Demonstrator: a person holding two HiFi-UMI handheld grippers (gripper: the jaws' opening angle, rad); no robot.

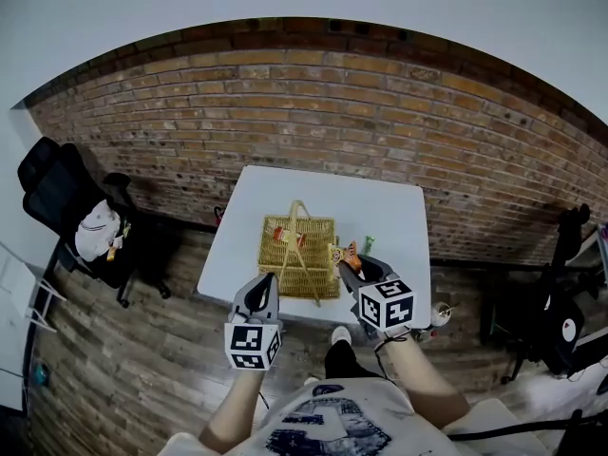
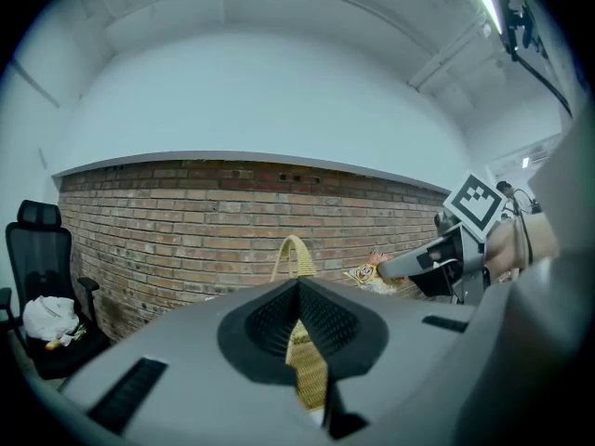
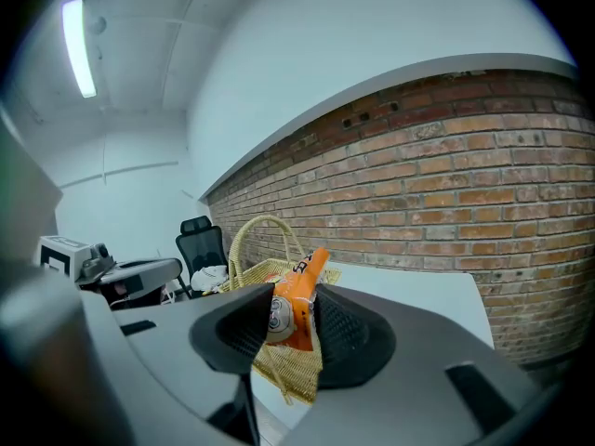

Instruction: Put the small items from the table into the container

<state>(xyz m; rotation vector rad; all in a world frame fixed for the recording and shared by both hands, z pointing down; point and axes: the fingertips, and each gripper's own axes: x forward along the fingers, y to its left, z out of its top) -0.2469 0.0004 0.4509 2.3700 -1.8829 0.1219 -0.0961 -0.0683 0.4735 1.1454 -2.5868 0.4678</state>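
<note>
Head view alone: green item (image 1: 368, 245)

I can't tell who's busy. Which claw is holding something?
The right claw, pinching a crinkly orange plastic packet. The left claw is shut with nothing in it.

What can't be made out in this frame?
- Basket contents: head view too small; gripper views see only its side.
- Green item on the table: head view, too small to identify.
- Orange packet print: right gripper view, the right gripper covers most.
</note>
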